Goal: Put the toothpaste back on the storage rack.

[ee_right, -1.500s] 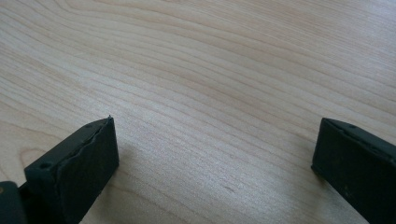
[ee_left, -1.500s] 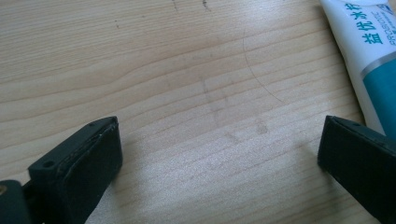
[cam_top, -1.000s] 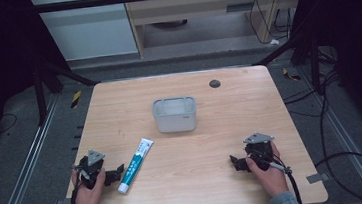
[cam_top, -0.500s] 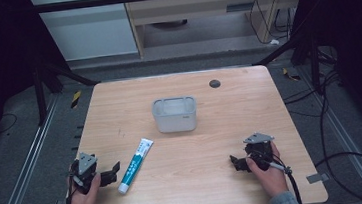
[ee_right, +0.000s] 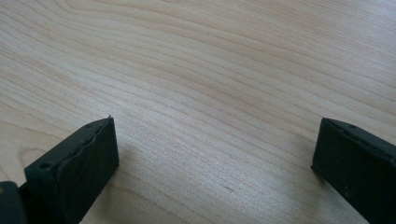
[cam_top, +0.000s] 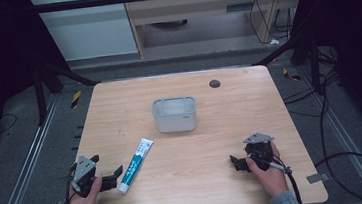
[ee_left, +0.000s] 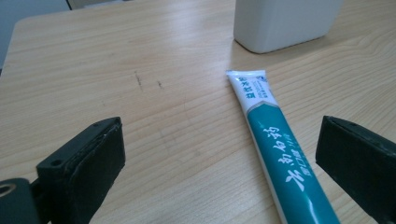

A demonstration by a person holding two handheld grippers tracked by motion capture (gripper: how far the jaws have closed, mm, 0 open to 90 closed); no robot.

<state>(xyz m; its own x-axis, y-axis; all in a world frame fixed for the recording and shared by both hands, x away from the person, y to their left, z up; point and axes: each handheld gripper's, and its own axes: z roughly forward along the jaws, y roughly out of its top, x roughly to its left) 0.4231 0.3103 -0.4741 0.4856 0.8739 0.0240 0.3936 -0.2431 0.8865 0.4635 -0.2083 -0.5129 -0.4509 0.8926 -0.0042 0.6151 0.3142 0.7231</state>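
While the left gripper [cam_top: 110,177] stands with jaws spread wide and holds nothing, the toothpaste tube [ee_left: 275,135] lies flat on the table [cam_top: 231,127] just beside its right jaw — teal body, white crimped end towards the white plastic tub [cam_top: 174,114]. Right gripper [cam_top: 235,162]: jaws likewise wide over bare wood — well apart from the tube.

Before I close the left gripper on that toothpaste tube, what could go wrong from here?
The toothpaste tube lies close to one jaw of the open left gripper, not centred, so closing now may nudge or spin it instead of pinching it. It also lies flat on the table, so the jaws could scrape the wood. The white container is near the tube's far end and could get bumped.
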